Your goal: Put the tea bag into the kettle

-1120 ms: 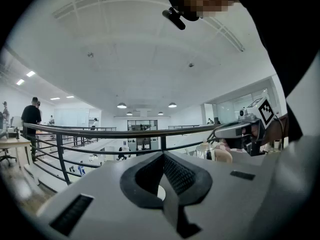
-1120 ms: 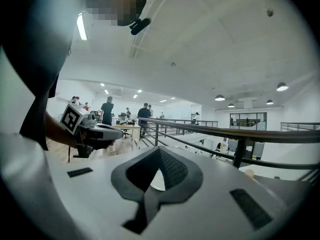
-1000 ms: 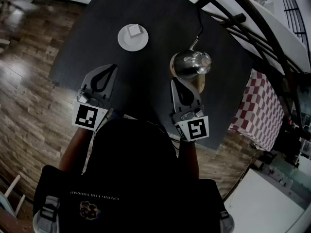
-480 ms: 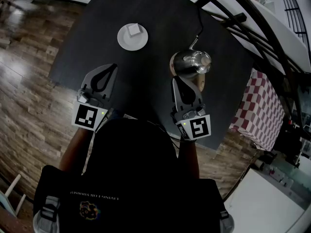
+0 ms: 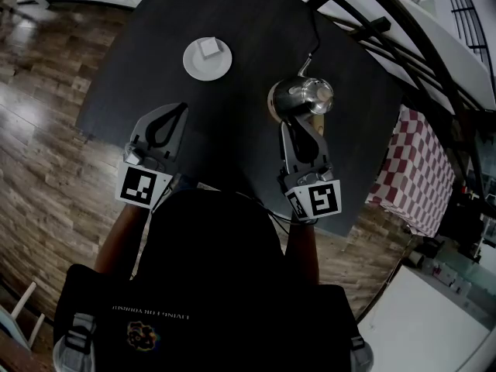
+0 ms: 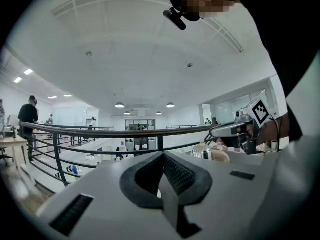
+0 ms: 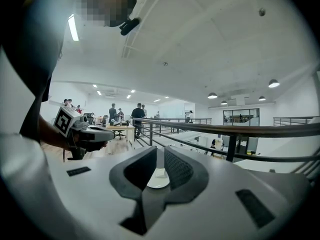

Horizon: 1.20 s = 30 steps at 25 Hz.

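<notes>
A white plate (image 5: 207,60) lies at the far side of the round dark table (image 5: 232,122), with a pale tea bag (image 5: 208,46) on it. A shiny metal kettle (image 5: 302,98) stands to its right on a tan wooden base. My left gripper (image 5: 180,107) hovers near the table's front left, shut and empty. My right gripper (image 5: 291,124) points at the kettle from just in front of it; its jaws show a narrow gap with nothing between them. In the right gripper view the plate (image 7: 158,182) and tea bag (image 7: 160,173) show between the jaws, far off.
A red-and-white checked cloth (image 5: 415,177) hangs off the table's right side. Black railings (image 5: 403,45) run behind the table. Wood floor (image 5: 39,130) lies to the left. People stand far off in the hall.
My right gripper has shifted a little to the right and turned toward the kettle. The left gripper has stayed put.
</notes>
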### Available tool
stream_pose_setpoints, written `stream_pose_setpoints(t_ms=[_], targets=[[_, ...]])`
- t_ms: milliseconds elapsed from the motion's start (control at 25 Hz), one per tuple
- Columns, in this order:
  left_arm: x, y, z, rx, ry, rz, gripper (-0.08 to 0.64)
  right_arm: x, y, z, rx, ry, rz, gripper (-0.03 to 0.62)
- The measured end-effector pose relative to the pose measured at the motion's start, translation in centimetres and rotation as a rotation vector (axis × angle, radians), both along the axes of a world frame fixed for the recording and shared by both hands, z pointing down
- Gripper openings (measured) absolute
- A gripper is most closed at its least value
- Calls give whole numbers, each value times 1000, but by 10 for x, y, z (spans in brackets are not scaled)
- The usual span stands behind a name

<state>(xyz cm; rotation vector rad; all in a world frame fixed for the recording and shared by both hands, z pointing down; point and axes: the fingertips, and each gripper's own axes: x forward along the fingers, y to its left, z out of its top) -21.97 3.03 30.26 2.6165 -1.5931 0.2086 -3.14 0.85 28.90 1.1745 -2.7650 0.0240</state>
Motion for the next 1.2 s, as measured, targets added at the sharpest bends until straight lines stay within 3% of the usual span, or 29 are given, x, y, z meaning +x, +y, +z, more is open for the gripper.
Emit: stream_pose_setpoints(t_ms=[640,1200], targets=[[42,-6,2,-10,-7,97,6,42,8,-1,0,1,94,40],[101,-12,5,-19,-13,201,8,100,24,-1,-14,-3,195,48]])
